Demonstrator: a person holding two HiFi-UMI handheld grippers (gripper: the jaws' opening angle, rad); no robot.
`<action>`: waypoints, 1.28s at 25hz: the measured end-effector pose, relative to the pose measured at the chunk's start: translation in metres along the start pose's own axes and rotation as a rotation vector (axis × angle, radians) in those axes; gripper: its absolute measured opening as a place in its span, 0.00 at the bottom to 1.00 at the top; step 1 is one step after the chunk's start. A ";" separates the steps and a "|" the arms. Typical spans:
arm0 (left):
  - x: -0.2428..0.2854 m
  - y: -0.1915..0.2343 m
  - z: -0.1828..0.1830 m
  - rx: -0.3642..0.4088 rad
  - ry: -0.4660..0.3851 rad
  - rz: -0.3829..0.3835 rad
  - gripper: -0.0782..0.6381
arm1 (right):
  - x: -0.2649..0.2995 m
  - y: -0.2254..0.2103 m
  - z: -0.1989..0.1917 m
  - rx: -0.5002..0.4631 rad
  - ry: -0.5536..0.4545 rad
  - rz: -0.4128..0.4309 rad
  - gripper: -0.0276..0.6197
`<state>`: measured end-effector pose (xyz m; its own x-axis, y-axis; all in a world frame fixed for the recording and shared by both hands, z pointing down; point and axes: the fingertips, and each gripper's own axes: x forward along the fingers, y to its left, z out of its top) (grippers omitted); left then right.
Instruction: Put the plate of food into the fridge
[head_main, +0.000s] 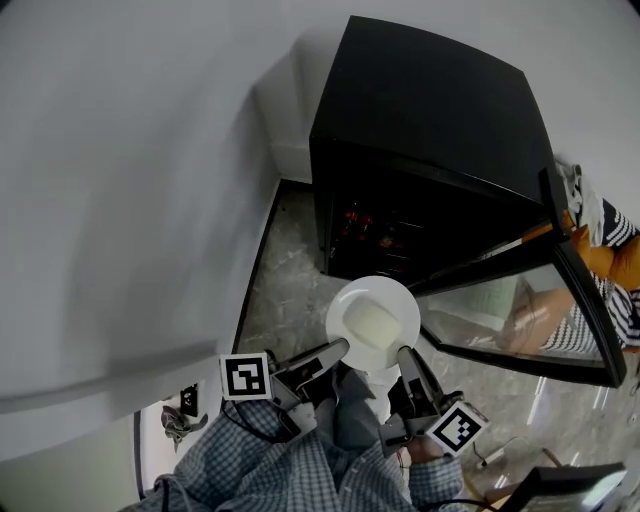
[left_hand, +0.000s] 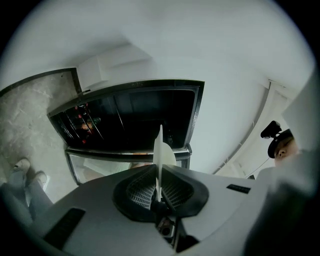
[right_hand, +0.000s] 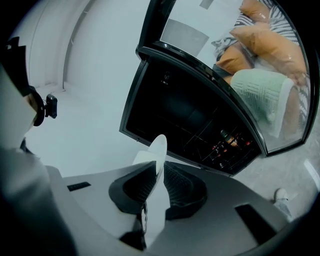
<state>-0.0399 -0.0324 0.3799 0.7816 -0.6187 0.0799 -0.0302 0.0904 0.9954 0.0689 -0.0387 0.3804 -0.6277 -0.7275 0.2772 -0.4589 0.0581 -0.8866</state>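
Both tongs clamped: left gripper (head_main: 338, 350) and right gripper (head_main: 404, 352) pinch opposite sides of the smooth round white plate (head_main: 398, 296) by its thin rim with ribbed pads, likely to keep the pale flat food (head_main: 368, 322) level. The plate hangs just before the boxy matte-black fridge (head_main: 430, 130), whose glass door (head_main: 520, 300) is swung wide for access.

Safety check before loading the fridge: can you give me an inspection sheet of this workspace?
Surface: marbled floor; no table in use.
Job's things: white plate carrying pale food, held in front of the open black fridge; glass door swung to the right.
Clutter: nothing seen in the plate's path; bottles on the fridge racks.
Grippers: left gripper and right gripper each shut on the plate's rim, on opposite sides.
Cables: thin lead on the floor, lower right.
Surroundings: white wall; orange cushions beyond the door.
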 end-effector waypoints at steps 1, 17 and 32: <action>0.001 0.003 0.003 -0.001 -0.005 0.004 0.14 | 0.004 -0.003 0.000 0.004 0.006 0.004 0.13; 0.028 0.056 0.030 -0.022 -0.082 0.004 0.14 | 0.047 -0.055 0.008 0.011 0.066 0.018 0.13; 0.043 0.125 0.042 -0.061 -0.122 0.037 0.14 | 0.078 -0.118 -0.003 0.039 0.084 0.004 0.13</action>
<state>-0.0362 -0.0807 0.5097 0.6986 -0.7043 0.1260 -0.0166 0.1601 0.9870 0.0719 -0.1000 0.5081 -0.6804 -0.6676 0.3022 -0.4323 0.0327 -0.9011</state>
